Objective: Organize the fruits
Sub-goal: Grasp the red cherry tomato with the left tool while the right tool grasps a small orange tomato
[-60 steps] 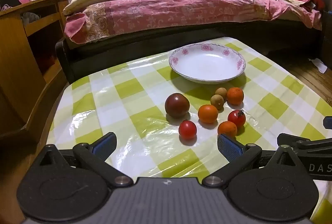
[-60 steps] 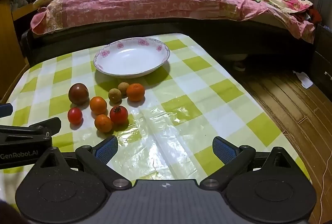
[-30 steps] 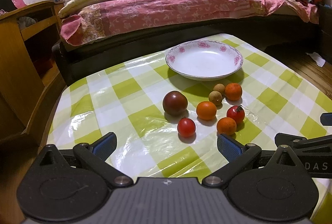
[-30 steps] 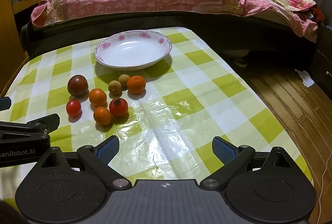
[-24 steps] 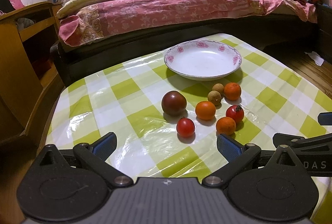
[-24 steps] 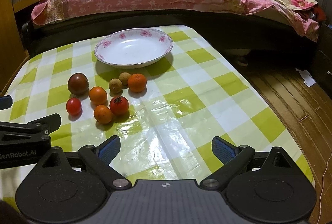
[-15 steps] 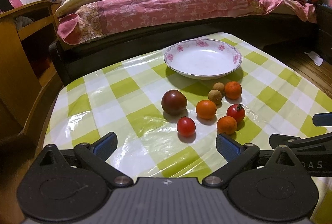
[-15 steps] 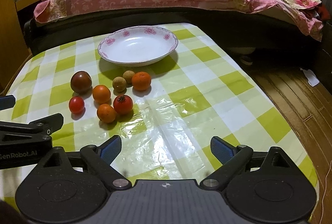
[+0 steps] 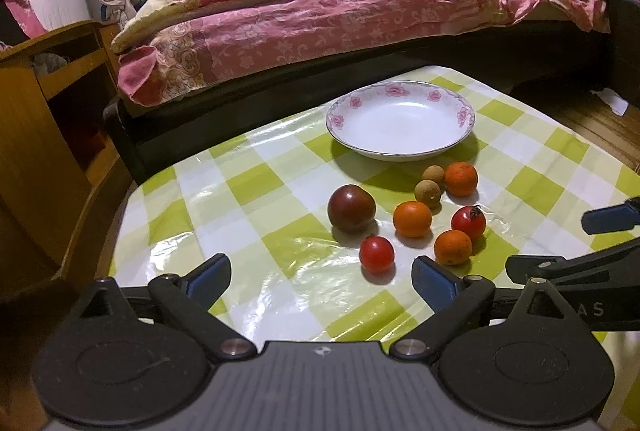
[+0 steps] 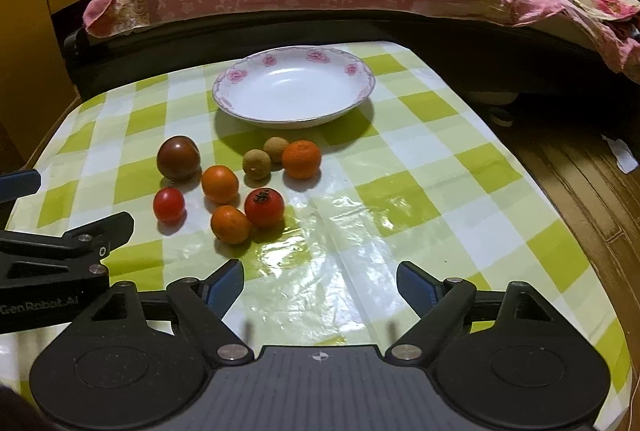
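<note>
Left wrist view
Left gripper (image 9: 320, 277): fingers spread wide, nothing between them, low over the near edge of the counter (image 9: 248, 187).
Plate (image 9: 400, 119): bare inside, at 12 o'clock on the checked cloth, well beyond the fingers.
Fruit: a loose cluster between plate and gripper. Dark tomato (image 9: 351, 208) at 9 o'clock of the cluster; small red tomato (image 9: 376, 254) nearest, at 6 o'clock; stemmed tomato (image 9: 468, 222) touching the near orange (image 9: 453, 247).
Right gripper (image 9: 600, 243): seen from the side at 3 o'clock.
Bed (image 9: 340, 3): behind the counter.

Right wrist view
Right gripper (image 10: 320, 285): fingers wide apart, holding nothing, over bare cloth.
Plate (image 10: 294, 85): at 12 o'clock.
Fruit: at 10 o'clock from the fingers. Middle orange (image 10: 219, 184); far orange (image 10: 301, 159) just beside two longans (image 10: 256, 164), nearest the plate.
Left gripper (image 10: 60, 231): at 9 o'clock, beside the small red tomato (image 10: 168, 205).
</note>
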A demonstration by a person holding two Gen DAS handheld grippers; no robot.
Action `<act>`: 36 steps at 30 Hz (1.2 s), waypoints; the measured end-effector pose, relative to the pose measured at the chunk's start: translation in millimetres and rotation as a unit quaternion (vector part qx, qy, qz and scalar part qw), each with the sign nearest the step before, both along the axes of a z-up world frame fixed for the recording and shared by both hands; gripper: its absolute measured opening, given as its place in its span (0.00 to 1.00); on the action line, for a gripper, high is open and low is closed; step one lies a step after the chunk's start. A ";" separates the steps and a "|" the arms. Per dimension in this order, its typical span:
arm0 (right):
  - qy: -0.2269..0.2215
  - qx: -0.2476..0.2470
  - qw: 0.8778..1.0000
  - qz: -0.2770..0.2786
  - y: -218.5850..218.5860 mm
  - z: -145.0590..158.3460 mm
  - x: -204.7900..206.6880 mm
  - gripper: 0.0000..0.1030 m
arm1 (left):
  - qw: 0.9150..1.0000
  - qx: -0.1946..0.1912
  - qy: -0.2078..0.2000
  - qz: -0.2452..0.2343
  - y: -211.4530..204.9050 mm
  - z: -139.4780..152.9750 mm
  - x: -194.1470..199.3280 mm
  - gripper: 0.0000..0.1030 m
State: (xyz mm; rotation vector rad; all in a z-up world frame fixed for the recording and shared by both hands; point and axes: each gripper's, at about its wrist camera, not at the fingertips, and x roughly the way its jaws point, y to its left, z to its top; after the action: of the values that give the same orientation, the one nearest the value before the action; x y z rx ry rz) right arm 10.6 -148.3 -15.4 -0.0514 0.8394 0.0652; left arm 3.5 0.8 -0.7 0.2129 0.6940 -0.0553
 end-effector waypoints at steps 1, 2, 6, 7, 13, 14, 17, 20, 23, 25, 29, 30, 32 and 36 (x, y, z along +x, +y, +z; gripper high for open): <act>0.001 -0.001 1.000 0.004 1.5 0.4 0.8 0.76 | 1.000 0.001 0.001 0.000 0.4 0.6 0.5 0.99; 0.002 -0.003 1.000 0.009 3.2 1.3 1.7 0.75 | 1.000 0.001 0.001 0.000 1.0 1.3 1.7 0.99; -0.002 -0.010 1.000 0.016 7.9 5.6 5.3 0.72 | 1.000 0.003 0.002 -0.013 3.1 4.0 8.4 0.99; -0.004 -0.011 1.000 0.017 8.1 6.5 6.6 0.72 | 1.000 0.005 0.002 -0.018 3.2 4.1 10.0 0.99; -0.004 -0.022 0.999 0.030 12.3 4.5 15.7 0.71 | 0.998 0.015 0.014 -0.060 11.1 -1.7 22.2 0.99; -0.002 -0.021 0.999 0.032 13.4 3.5 17.1 0.71 | 0.998 0.015 0.016 -0.066 12.8 -3.0 23.6 0.99; 0.003 -0.012 0.999 0.044 16.5 0.5 20.4 0.68 | 0.996 0.015 0.023 -0.081 17.8 -7.7 28.0 0.99; 0.006 0.002 0.998 0.056 19.3 -1.7 25.1 0.65 | 0.995 0.003 0.035 -0.098 22.8 -12.6 29.5 0.93; 0.009 0.021 0.997 0.073 23.6 -1.7 30.9 0.59 | 0.993 -0.002 0.038 -0.109 26.9 -14.2 30.7 0.91; 0.011 0.021 0.996 0.085 27.9 -3.6 34.9 0.56 | 0.993 -0.004 0.039 -0.112 29.6 -15.0 31.7 0.91; 0.025 0.035 0.995 0.094 30.0 -8.5 42.2 0.52 | 0.992 -0.022 0.051 -0.115 34.1 -17.8 35.2 0.91; 0.028 0.035 0.994 0.096 30.6 -9.6 43.9 0.51 | 0.991 -0.027 0.053 -0.116 34.7 -18.1 35.9 0.91; 0.033 0.036 0.994 0.095 31.4 -12.1 48.1 0.49 | 0.991 -0.035 0.054 -0.119 34.7 -17.7 37.4 0.91; 0.047 0.042 0.994 0.093 32.3 -17.0 55.4 0.33 | 0.990 -0.045 0.056 -0.120 37.5 -17.4 38.2 0.91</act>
State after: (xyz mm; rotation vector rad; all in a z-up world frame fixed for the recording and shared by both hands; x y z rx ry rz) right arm 66.0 -116.0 -32.5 -0.0480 0.9229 0.2794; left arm 41.7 38.3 -18.1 0.2076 0.7727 -0.3307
